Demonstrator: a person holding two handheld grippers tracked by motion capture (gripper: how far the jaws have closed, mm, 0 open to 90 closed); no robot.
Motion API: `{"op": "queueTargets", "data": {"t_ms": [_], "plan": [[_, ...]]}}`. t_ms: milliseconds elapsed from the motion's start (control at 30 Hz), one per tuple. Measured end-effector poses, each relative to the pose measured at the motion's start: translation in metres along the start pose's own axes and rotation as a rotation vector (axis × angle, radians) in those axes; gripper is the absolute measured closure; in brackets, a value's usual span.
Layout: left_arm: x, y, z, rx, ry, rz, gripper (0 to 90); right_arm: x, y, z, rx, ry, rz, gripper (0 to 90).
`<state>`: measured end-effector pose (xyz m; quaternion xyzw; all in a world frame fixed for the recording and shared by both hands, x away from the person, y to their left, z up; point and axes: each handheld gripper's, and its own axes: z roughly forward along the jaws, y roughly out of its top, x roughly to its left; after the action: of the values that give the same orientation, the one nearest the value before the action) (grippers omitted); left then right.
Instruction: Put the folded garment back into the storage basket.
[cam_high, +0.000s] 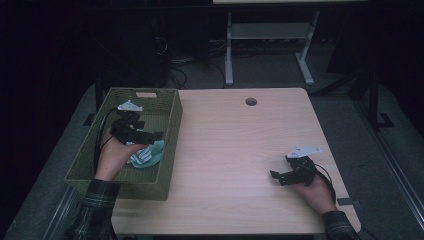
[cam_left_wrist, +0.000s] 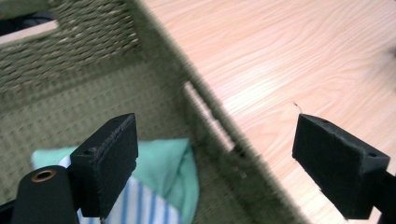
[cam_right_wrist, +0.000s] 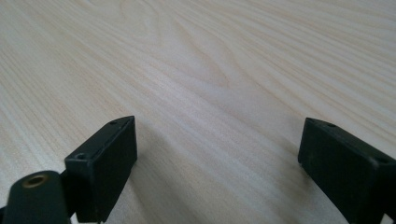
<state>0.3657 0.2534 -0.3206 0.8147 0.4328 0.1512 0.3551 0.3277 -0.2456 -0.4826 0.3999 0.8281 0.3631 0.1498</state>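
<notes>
With jaws spread wide, the left gripper (cam_high: 150, 136) is best lifted straight clear of the mint-green striped cloth (cam_high: 148, 154) lying released in the woven olive basket (cam_high: 169, 150), while the right gripper (cam_high: 281, 176) rests empty, jaws parted, on the pale wooden table (cam_high: 240, 150).

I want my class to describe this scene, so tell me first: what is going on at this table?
A person holds a two-jaw gripper in each hand at a wooden table. The left gripper is over the woven green basket at the table's left edge, jaws open, just above a mint-green and striped cloth that lies on the basket floor. It grips nothing. The right gripper rests low over bare tabletop near the right front, jaws open and holding nothing.
</notes>
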Motion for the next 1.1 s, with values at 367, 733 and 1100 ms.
{"op": "queueTargets", "data": {"t_ms": [367,733,1100], "plan": [[-0.033,0.017,0.013,-0.029,-0.059,0.033,13.9,0.000,0.000,0.000,0.000,0.000,0.001,11.2],[-0.067,0.029,0.032,-0.038,-0.129,0.082,13.9,0.000,0.000,0.000,0.000,0.000,0.001,11.2],[-0.094,0.029,0.061,-0.010,-0.177,0.122,13.9,0.000,0.000,0.000,0.000,0.000,0.001,11.2]]}}
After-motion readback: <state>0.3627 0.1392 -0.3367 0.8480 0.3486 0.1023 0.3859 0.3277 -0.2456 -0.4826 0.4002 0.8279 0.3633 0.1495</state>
